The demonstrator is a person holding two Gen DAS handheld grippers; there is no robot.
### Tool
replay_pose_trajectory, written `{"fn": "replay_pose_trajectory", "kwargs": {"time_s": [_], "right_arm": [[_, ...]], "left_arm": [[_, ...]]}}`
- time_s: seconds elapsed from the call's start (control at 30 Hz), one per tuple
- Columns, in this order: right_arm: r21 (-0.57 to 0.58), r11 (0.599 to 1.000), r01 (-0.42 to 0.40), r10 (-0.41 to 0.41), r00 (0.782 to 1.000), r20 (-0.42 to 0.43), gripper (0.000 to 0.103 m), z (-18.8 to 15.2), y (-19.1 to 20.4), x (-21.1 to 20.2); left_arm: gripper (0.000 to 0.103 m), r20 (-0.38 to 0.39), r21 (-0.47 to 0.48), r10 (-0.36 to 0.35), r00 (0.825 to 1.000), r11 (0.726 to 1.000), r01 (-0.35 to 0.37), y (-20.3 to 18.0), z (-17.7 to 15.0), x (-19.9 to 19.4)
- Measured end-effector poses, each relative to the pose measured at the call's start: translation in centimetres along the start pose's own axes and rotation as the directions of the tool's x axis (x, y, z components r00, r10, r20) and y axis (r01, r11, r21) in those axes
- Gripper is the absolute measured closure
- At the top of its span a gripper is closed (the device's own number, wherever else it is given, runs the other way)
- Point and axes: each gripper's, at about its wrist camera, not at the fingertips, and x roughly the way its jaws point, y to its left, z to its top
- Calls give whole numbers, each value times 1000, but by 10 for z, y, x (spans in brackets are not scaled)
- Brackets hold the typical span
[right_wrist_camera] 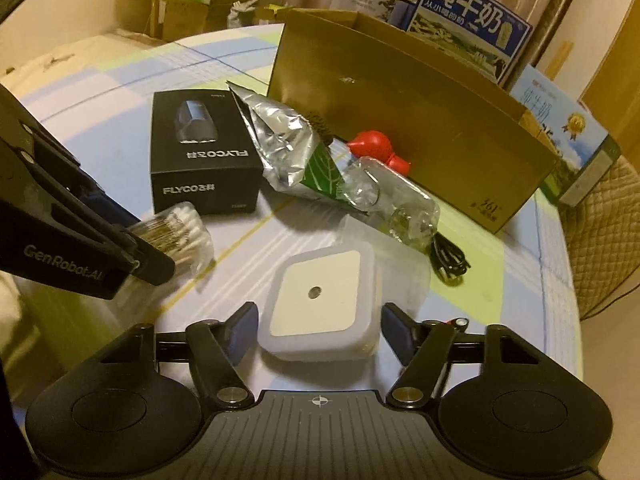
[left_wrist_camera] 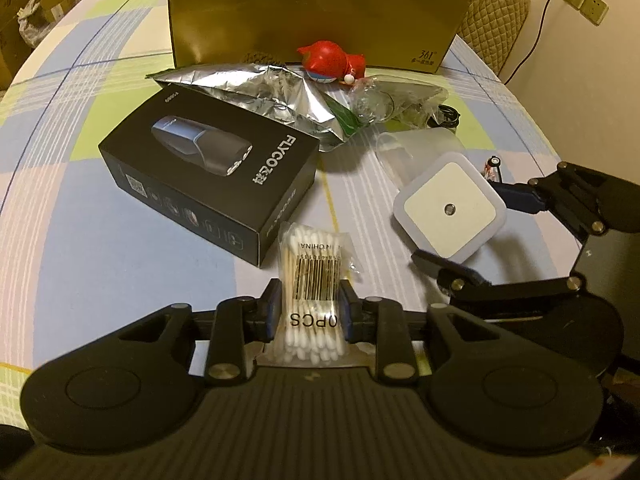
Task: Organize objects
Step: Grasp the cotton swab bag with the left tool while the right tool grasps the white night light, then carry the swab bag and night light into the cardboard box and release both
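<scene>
Open tablecloth (left_wrist_camera: 80, 208) lies left of the black box (left_wrist_camera: 208, 184); foil bag (left_wrist_camera: 276, 100) and cardboard box (left_wrist_camera: 312, 16) block ahead.

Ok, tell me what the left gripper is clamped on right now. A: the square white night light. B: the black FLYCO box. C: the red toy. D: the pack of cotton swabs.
D: the left gripper has its fingers pressed against both sides of the pack of cotton swabs, while the night light sits untouched between the open fingers of the right gripper.

A checked tablecloth (left_wrist_camera: 100, 248) carries a black box (left_wrist_camera: 208, 184), foil pouch (left_wrist_camera: 276, 100), night-light (right_wrist_camera: 320, 304) and, seemingly, a cable (right_wrist_camera: 450, 258).
</scene>
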Motion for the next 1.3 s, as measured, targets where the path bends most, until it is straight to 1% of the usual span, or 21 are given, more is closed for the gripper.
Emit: {"fn": "replay_pose_trajectory", "kwargs": {"time_s": [0.07, 0.23, 0.27, 0.3, 0.37, 0.57, 0.7, 0.8, 0.9, 1.0, 1.13, 1.3], "right_arm": [[1, 1000, 2, -2, 1000, 2, 40, -1, -1, -1], [55, 998, 6, -7, 1000, 14, 40, -3, -10, -6], [66, 998, 8, -9, 1000, 17, 40, -4, -12, -8], [78, 997, 11, -13, 1000, 20, 40, -4, -14, -11], [98, 995, 10, -12, 1000, 20, 41, -5, -18, -15], [159, 987, 15, -21, 999, 34, 41, -8, -28, -32], [189, 982, 16, -27, 998, 51, 41, -8, -34, -45], [215, 977, 10, -26, 997, 72, 41, -3, -42, -55], [245, 970, -6, -19, 995, 98, 41, 9, -54, -63], [276, 961, -24, -14, 991, 134, 41, 28, -73, -69], [295, 954, -48, -10, 981, 193, 41, 67, -105, -71], [309, 949, -56, -27, 966, 256, 41, 128, -153, -59]], "left_arm": [[72, 3, 6, 10, 1000, 1000, -10, -1, 0, 1], [72, 5, 34, 32, 999, 999, -32, -5, -2, 3], [74, 2, 44, 37, 999, 998, -37, -6, -2, 3], [81, 1, 52, 38, 999, 998, -38, -7, -2, 3], [82, -3, 53, 35, 999, 998, -35, -9, -2, 2], [84, 2, 43, 10, 1000, 999, -10, -13, -3, -7], [84, 30, 41, -2, 1000, 999, 1, -18, 4, -21], [84, 62, 50, -9, 998, 999, 6, -21, 15, -33], [84, 98, 55, -19, 995, 998, 13, -21, 33, -45], [84, 141, 66, -27, 990, 998, 18, -18, 59, -57], [84, 203, 74, -33, 979, 997, 18, -9, 109, -70], [84, 262, 75, -11, 965, 997, -9, 6, 181, -71]]}}
